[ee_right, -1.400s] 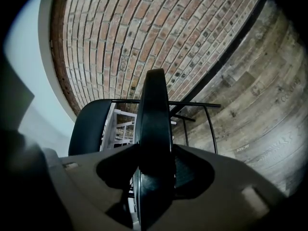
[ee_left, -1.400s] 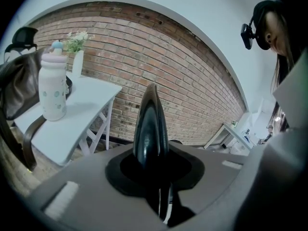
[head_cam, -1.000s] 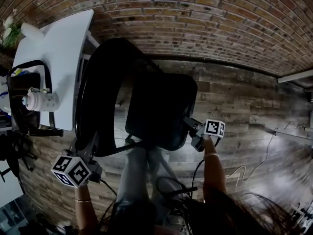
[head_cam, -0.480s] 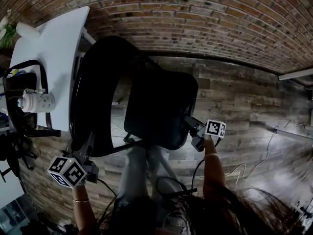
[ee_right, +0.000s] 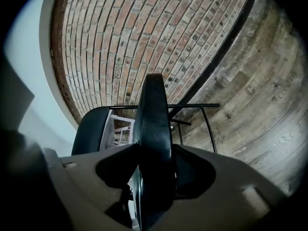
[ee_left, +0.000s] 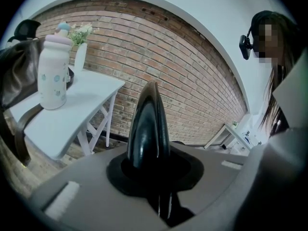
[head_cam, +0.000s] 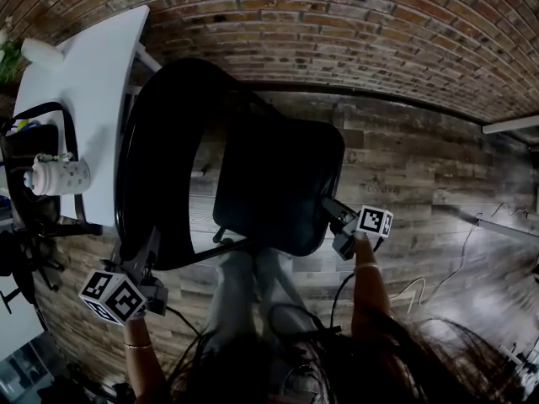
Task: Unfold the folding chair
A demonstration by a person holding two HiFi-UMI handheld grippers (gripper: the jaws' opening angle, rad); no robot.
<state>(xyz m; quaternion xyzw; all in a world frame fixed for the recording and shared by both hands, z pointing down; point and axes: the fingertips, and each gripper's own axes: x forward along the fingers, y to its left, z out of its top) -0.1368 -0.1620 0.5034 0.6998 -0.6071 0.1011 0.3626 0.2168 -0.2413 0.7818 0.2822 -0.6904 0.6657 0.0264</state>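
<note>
The folding chair (head_cam: 253, 175) is black all over, with a padded seat (head_cam: 278, 183), a curved padded backrest (head_cam: 164, 158) and a thin metal frame (ee_right: 192, 107). The backrest's rounded edge runs up between the jaws of the left tongs (head_cam: 154, 268), which are clamped on it. The seat's near edge sits between the jaws of the right tongs (head_cam: 331, 215), gripped edge-on, and the pad stretches away from them towards the left tongs. Seat and backrest stand apart, with a gap showing between them. The frame's slim bars reach out beyond the seat, on the far side from the right tongs.
</note>
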